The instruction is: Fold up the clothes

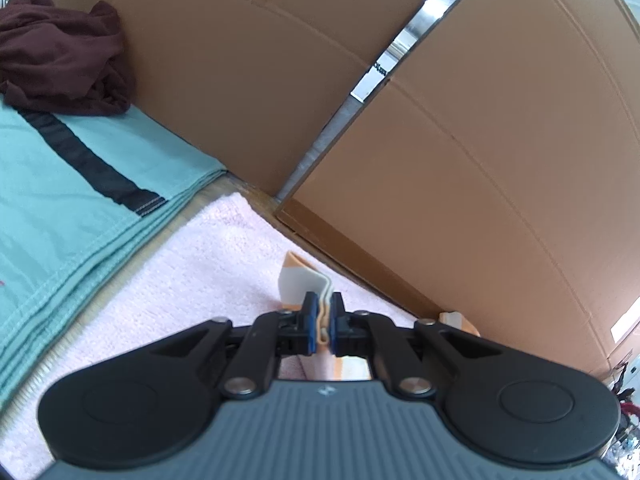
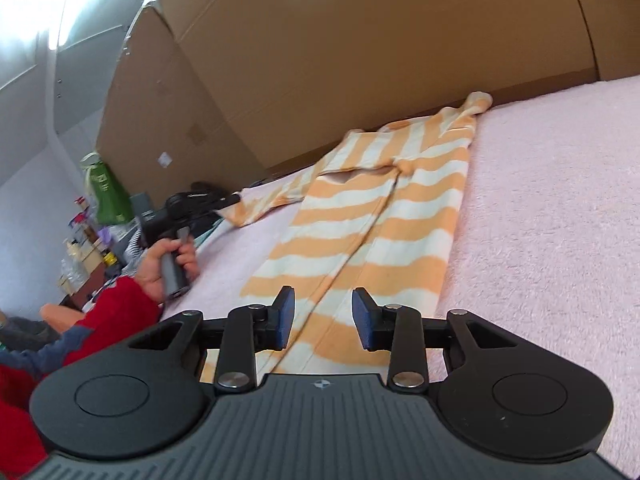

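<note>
**Pinching the striped hem on the left, right jaws spread above the cloth**

Holding the orange-and-white striped garment (image 2: pixel 372 216) by one edge, your left gripper (image 1: pixel 323 316) has its blue pads pressed together on a folded bit of that fabric, which sticks up and out between the fingertips in the left wrist view. Your left hand (image 2: pixel 168 264), with a red sleeve (image 2: pixel 116 312) behind it, wraps the gripper's handle at the left of the right wrist view, down at the garment's near left corner.

The garment lies stretched out flat on the pink fleecy blanket (image 2: pixel 552 208), running away from you toward the cardboard boxes (image 2: pixel 360 48) that stand along the far edge. One sleeve lies out to the left, and the far end is bunched against the foot of the boxes.

Your right gripper (image 2: pixel 323 318) has its jaws spread, with the blue pads apart and nothing pinched; the garment's near end lies below the gap, and you cannot tell from this angle whether the fingertips touch the cloth.

In the left wrist view, a folded teal cloth with a black stripe (image 1: pixel 76 184) lies just beside the blanket on the left, and a crumpled maroon garment (image 1: pixel 60 52) sits behind it against the boxes.
</note>
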`<state>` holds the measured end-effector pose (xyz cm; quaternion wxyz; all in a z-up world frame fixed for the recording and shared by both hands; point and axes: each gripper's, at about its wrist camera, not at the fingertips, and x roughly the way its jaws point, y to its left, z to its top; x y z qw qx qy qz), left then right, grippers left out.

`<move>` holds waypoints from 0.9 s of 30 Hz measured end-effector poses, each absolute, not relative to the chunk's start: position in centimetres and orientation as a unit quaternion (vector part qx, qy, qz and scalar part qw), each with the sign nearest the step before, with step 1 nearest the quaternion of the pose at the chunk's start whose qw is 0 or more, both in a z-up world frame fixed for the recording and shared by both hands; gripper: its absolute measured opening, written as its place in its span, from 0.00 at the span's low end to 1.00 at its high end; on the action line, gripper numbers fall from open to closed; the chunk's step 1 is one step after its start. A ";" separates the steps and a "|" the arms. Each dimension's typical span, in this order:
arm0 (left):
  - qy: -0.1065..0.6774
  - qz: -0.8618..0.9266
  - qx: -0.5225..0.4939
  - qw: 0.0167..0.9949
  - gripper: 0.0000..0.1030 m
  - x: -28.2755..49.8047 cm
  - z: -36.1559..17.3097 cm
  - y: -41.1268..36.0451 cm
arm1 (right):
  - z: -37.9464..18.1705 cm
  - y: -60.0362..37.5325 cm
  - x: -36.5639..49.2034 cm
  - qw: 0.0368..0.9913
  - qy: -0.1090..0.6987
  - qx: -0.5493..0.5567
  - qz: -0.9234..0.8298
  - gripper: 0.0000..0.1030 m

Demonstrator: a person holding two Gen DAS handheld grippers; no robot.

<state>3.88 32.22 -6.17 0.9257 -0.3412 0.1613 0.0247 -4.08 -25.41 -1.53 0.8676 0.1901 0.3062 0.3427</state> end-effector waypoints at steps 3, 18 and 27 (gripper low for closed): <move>0.148 0.019 -0.380 0.913 0.01 3.6 -6.2 33.1 | -2.7 -24.9 -3.6 0.872 0.307 0.193 0.330 0.34; 0.094 -0.181 -0.470 0.859 0.01 5.0 -1.1 27.3 | -4.0 -24.5 -4.9 0.894 0.252 0.168 0.331 0.35; 0.107 -0.315 -0.447 0.830 0.01 5.2 2.1 21.1 | -4.2 -24.4 -5.1 0.896 0.245 0.172 0.329 0.35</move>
